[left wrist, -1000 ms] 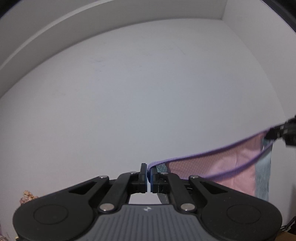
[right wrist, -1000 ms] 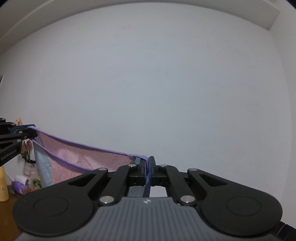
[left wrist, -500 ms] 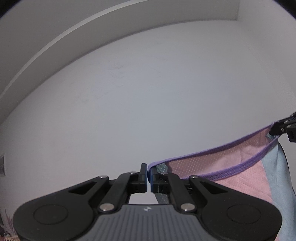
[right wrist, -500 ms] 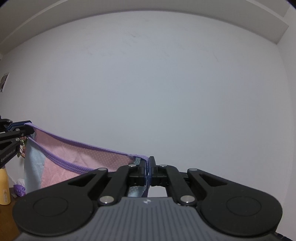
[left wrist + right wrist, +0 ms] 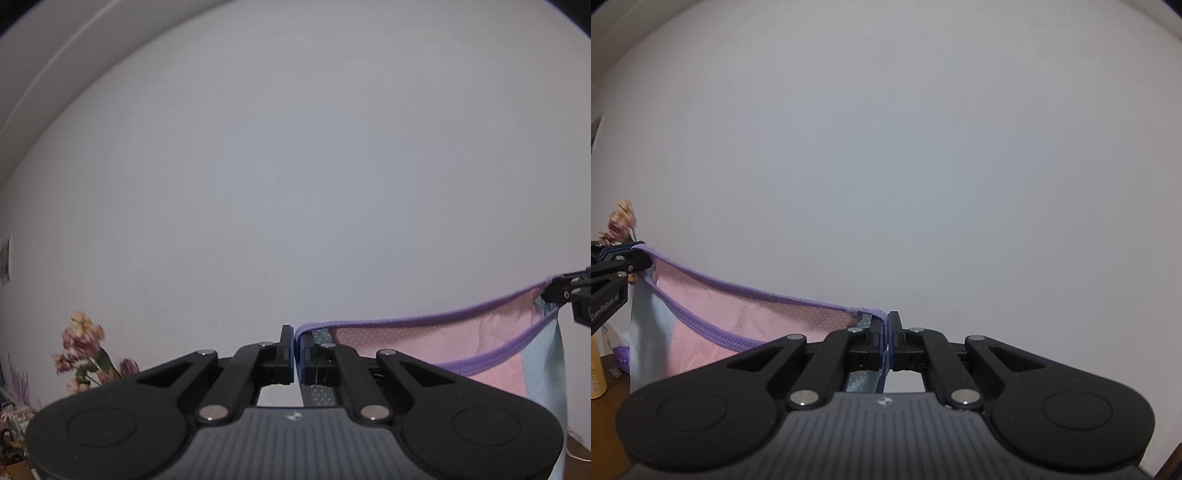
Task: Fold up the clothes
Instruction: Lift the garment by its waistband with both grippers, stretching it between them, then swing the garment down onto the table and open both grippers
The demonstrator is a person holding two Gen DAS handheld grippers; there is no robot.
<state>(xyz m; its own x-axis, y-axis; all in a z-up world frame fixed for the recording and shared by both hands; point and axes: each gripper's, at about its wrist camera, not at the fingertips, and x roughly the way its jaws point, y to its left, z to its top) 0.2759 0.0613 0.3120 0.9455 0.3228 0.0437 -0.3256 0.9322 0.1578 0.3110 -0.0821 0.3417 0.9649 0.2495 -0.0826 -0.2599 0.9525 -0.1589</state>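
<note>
Pink garment [image 5: 424, 345] held aloft, stretched by purple-trimmed edge between left hand-held gripper [image 5: 295, 350] and right hand-held gripper [image 5: 888, 341], both clamped tight on cloth. Lowering flat judged next.

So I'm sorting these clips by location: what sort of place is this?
Probably a room in a home. A plain white wall fills both views, dried flowers stand at the left, and a pink garment with purple trim hangs between both grippers.
</note>
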